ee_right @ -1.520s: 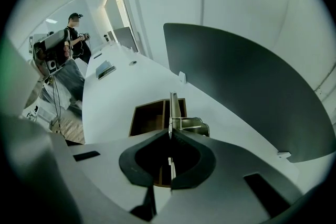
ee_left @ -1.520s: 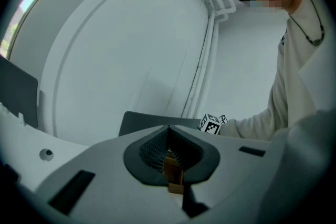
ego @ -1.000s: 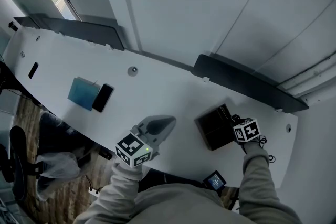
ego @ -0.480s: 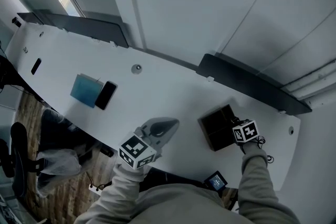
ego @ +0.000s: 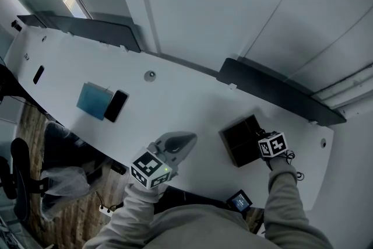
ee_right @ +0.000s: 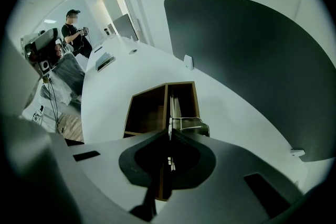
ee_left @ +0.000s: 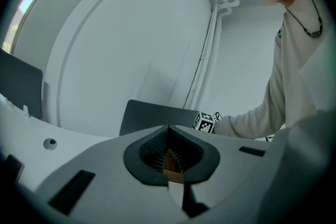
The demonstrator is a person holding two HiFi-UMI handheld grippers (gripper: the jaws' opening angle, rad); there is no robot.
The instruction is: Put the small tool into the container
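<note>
R gripper sits at the box on the desk's right end, jaws closed tight, pinching the thin metal tool at the tips. Tool hangs over the box's right compartment, near end; can't tell if it touches the floor. L gripper is over the desk's front edge, well apart from the box, jaws together, nothing btwn them. Phone & blue pad lie touching at far left.

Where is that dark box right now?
In the head view the dark box sits right of centre on the white table, in front of the black divider panel, with the right gripper at its right edge.
</note>
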